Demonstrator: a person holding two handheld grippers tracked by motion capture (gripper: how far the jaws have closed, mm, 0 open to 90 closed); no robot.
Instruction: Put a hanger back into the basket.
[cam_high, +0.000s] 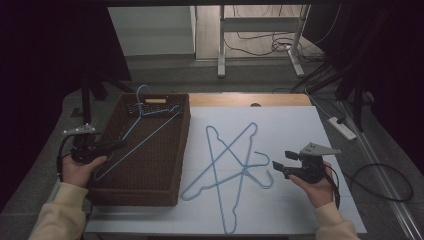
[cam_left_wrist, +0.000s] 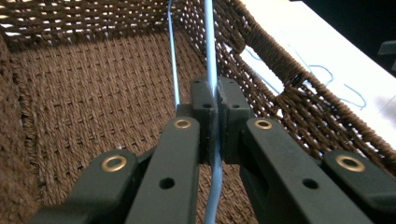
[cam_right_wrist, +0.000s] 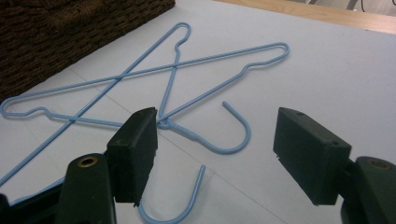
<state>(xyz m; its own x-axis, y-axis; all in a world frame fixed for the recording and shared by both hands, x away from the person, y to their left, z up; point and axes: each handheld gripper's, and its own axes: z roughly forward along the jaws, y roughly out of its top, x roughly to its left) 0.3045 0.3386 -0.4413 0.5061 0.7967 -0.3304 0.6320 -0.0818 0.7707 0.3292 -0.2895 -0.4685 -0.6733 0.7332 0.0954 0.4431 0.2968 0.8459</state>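
Nearest me, the two blue wire hangers lie crossed on the white counter, their hooks curling toward the right hand-held gripper, which hovers just beside them with its jaws spread wide and nothing between them — in the right gripper view the twisted neck of one hanger lies on the counter just ahead of the pads. Across on the other side, the left hand-held gripper is clenched on the wire of a third hanger, a thin blue strand pinched between its pads in the left gripper view. That hanger lies slantwise across the brown woven basket, its lower part down inside and its hook poking up past the far rim. To do this step well, I'd say, the left hand ought to lower the held end until the frame rests flat on the woven bottom, and tip the far end so the hook clears the rim rather than snagging in the weave — only then should the pads let go. A wire this thin can twist in the grip, so a slow, level descent looks wiser than a drop. The right hand is well placed to take the neck of the next hanger, where the wires bunch.
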